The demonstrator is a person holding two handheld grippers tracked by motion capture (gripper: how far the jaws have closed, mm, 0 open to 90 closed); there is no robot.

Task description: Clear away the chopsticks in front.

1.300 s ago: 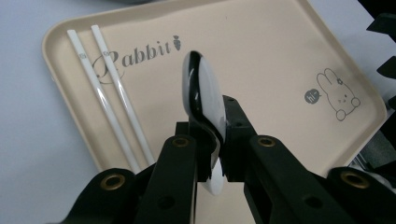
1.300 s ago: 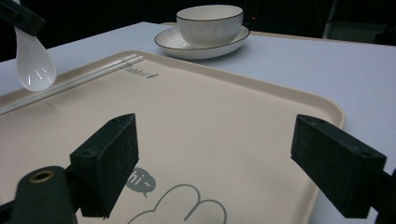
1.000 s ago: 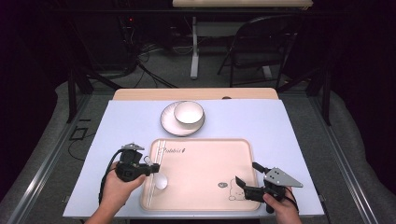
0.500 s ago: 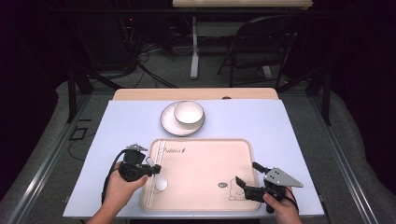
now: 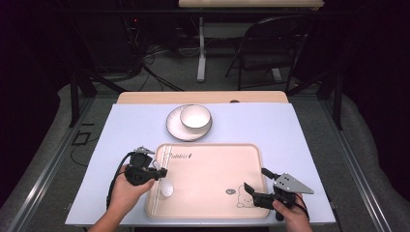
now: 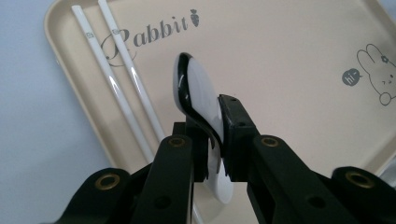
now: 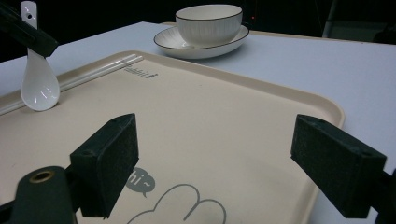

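The left gripper (image 6: 212, 140) jaws, just easing apart, pinch the white spoon (image 6: 201, 100) handle, bowl touching the beige tray (image 5: 212, 164); the right gripper (image 7: 229, 163) jaws gape, released, over the tray

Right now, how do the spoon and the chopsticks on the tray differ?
The spoon is clamped by its handle in the left gripper, bowl tipped down onto the tray; the chopsticks lie flat by the tray's edge, untouched. The spoon is broad and curved, the chopsticks thin and straight. Both are glossy white.
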